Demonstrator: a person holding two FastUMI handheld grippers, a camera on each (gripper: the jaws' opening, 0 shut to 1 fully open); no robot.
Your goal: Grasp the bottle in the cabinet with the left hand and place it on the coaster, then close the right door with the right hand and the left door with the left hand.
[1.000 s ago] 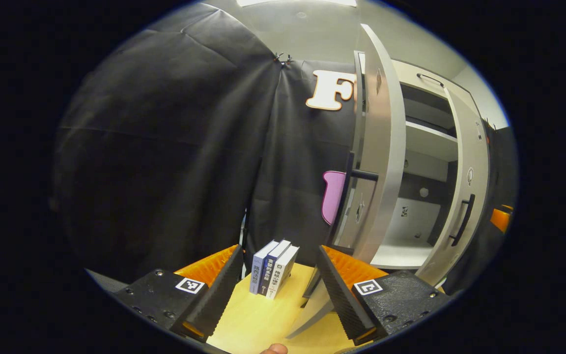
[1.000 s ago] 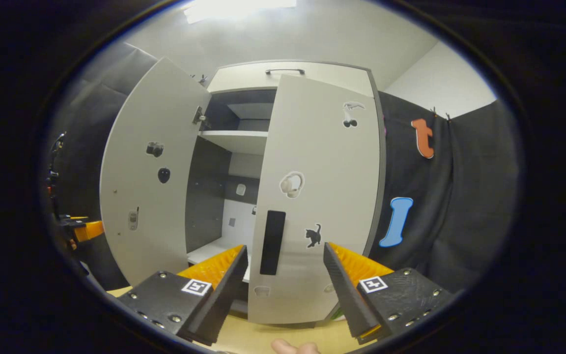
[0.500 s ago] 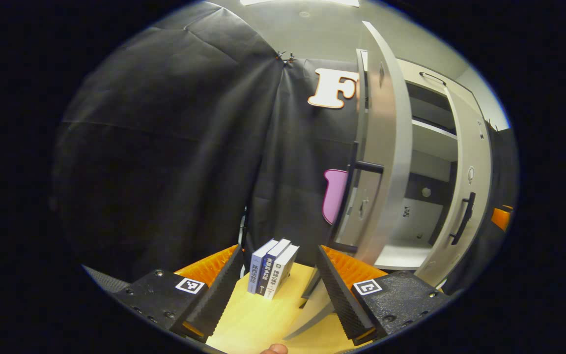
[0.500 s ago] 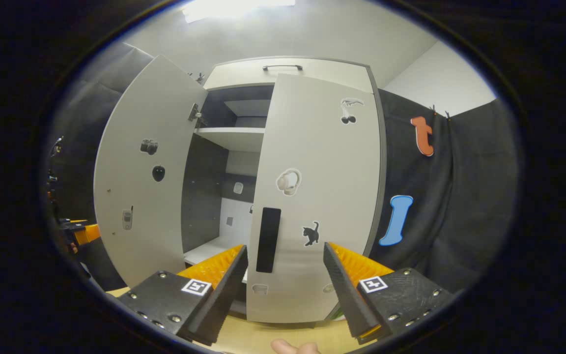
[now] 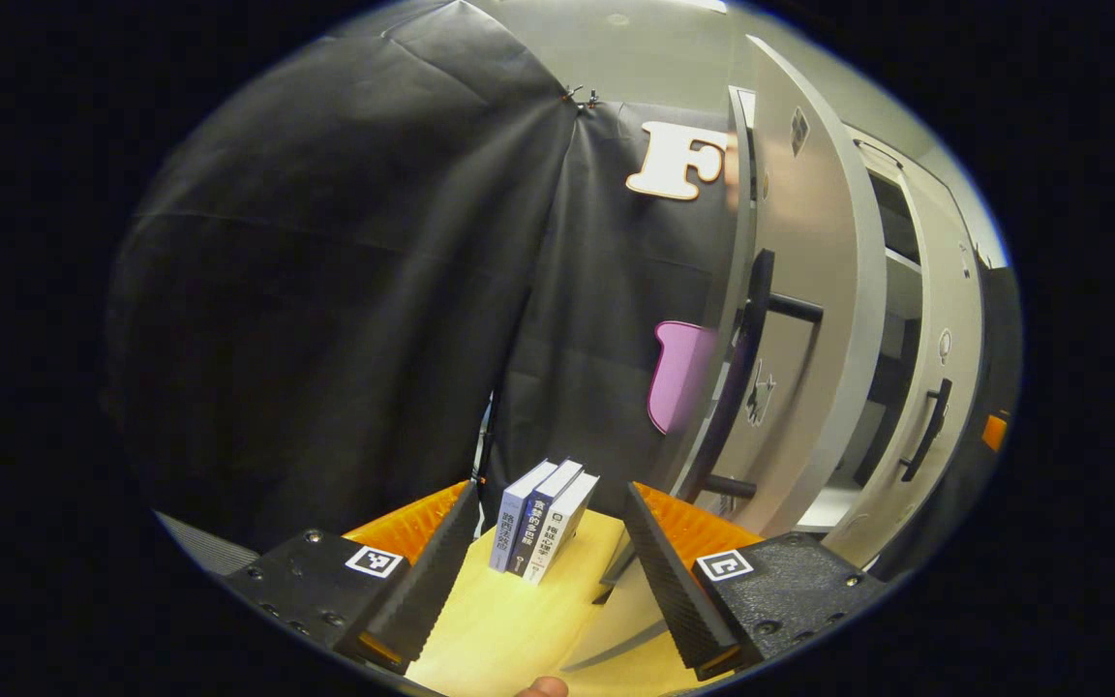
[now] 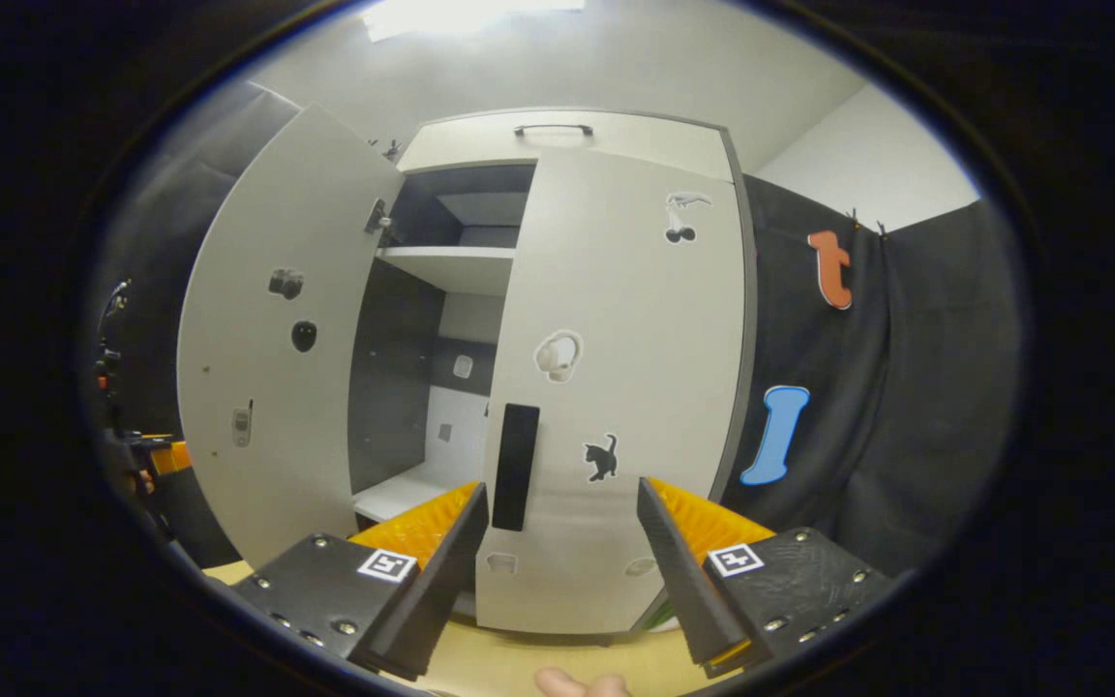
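Across the right gripper view, the pale grey right cabinet door with the cat sticker [image 6: 616, 387] now sits nearly flush with the cabinet front, narrower gap than half a second ago, so the right-hand closing step looks all but done. Its flat black handle [image 6: 515, 467] lies just past the right gripper [image 6: 562, 542], whose jaws stand wide apart and hold nothing.

Over in the left gripper view, the pale grey left cabinet door with the black bar handle [image 5: 809, 319] swings across more of the frame than a moment back and covers more of the cabinet's inside; it still stands well open. The left gripper [image 5: 550, 552] is spread wide too, empty, above the yellow wooden tabletop [image 5: 509, 629] near three upright books [image 5: 543, 518].

The bottle and coaster? I can't spot either. The open shelves look bare, so my read is that only the left door remains.
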